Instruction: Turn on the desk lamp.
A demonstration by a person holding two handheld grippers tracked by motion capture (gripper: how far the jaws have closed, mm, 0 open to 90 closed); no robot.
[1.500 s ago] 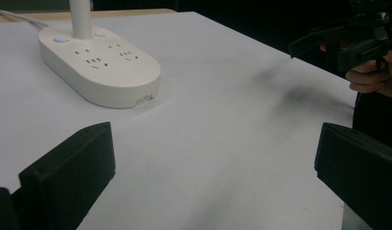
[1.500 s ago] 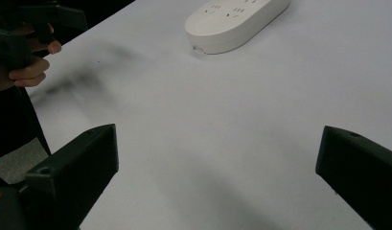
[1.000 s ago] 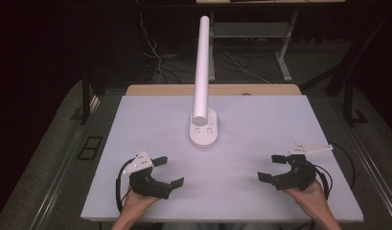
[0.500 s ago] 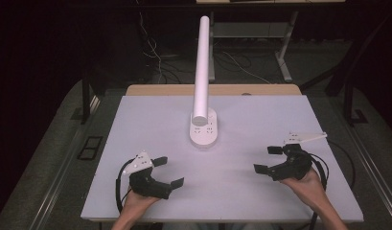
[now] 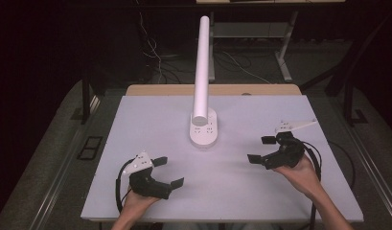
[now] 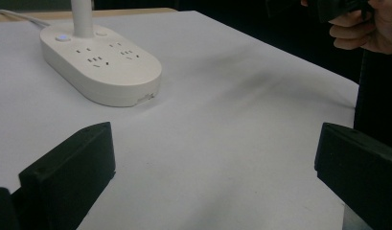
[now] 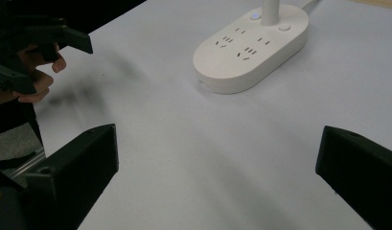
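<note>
A white oval power strip base (image 5: 203, 132) (image 6: 100, 67) (image 7: 251, 45) with sockets and a tall white tube lamp (image 5: 201, 72) rising from it stands at the middle of the white table (image 5: 150, 120). My left gripper (image 5: 167, 171) is held open near the front left, jaws wide apart and empty. My right gripper (image 5: 261, 149) is open at the right, lifted a little above the table, also empty. In the left gripper view the other hand (image 6: 363, 28) shows at the top right; in the right gripper view the left gripper (image 7: 50, 43) shows at the top left.
A white cord (image 6: 21, 17) runs from the power strip toward the table's back edge. A wooden strip (image 5: 213, 89) lies along that back edge. Cables and table legs stand on the dark floor (image 5: 251, 57) beyond.
My right gripper has moved forward and left and risen a little over the table. The left gripper has stayed in place.
</note>
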